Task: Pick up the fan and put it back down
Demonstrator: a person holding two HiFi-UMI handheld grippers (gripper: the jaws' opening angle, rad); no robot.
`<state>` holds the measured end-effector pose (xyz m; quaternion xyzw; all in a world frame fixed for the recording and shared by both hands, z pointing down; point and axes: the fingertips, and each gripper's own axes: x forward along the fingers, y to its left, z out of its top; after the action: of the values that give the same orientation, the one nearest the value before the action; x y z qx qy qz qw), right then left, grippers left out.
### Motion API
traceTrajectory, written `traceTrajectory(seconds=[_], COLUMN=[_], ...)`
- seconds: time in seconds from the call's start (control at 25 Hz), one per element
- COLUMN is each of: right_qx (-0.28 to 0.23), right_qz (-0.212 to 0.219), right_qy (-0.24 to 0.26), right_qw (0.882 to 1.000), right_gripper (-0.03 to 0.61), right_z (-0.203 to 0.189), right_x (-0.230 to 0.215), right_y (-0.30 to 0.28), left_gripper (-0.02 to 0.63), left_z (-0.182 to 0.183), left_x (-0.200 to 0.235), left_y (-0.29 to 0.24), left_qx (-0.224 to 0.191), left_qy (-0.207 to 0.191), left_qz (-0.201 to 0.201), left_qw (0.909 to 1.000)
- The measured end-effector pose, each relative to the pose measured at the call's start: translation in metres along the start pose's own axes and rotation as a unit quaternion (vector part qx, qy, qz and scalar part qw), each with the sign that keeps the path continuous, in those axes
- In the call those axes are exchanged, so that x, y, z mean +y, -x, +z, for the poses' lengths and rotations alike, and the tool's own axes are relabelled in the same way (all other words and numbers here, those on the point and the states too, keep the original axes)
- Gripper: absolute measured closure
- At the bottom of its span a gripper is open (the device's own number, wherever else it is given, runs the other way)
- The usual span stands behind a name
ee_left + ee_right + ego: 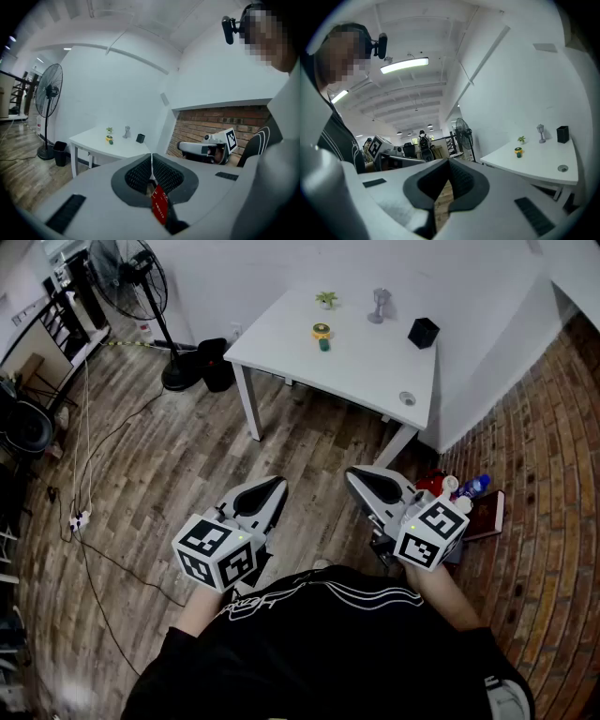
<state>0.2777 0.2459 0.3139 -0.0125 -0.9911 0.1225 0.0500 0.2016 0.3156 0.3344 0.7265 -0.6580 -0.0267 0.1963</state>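
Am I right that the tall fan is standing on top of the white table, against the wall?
Not quite: the fan stands on the floor beside the table, not on top of it. It is against the wall, as the head view shows.

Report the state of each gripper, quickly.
Left gripper: closed, tips touching, gripping nothing; a red tag shows in the gap behind the tips.
Right gripper: closed, empty.
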Motion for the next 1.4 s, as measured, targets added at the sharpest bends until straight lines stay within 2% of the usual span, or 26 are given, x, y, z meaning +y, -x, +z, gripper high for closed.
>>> traceTrajectory(seconds=[0.32,0.56,0.68,0.8,0.96,1.16,1.4], right_qx=[-0.006,-0.032,-0.036,-0.042,-0.049,-0.053,-0.044], right_qz=[-0.014,-0.013,-0.022,-0.035,-0.026,-0.031,-0.052], right_qy=[-0.015,0.022,0.027,0.031,0.036,0.023,0.029], right_qw=[1.000,0.999,0.999,0.998,0.998,0.998,0.997], right_gripper=[0.575,0.571,0.436,0.345,0.223,0.138,0.127], right_z=[-0.004,0.008,0.011,0.015,0.017,0.021,0.035], right_x=[-0.007,-0.008,-0.018,-0.033,-0.051,-0.093,-0.168], right_y=[0.004,0.008,0.007,0.002,-0.012,-0.042,-0.082], left_gripper=[0.580,0.580,0.580,0.580,0.580,0.580,0.580], left_z=[-0.003,-0.004,-0.004,-0.004,-0.002,0.005,0.023], left_x=[0.004,0.007,0.010,0.017,0.034,0.067,0.117], left_y=[0.000,-0.009,-0.016,-0.023,-0.038,-0.065,-0.116], left_qx=[0.001,0.009,0.013,0.018,0.026,0.036,0.047], left_qy=[-0.001,-0.001,0.000,0.001,0.002,0.007,0.018], left_qz=[0.002,0.002,0.003,0.006,0.016,0.029,0.040], left_qw=[1.0000,1.0000,0.9999,0.9998,0.9995,0.9989,0.9979])
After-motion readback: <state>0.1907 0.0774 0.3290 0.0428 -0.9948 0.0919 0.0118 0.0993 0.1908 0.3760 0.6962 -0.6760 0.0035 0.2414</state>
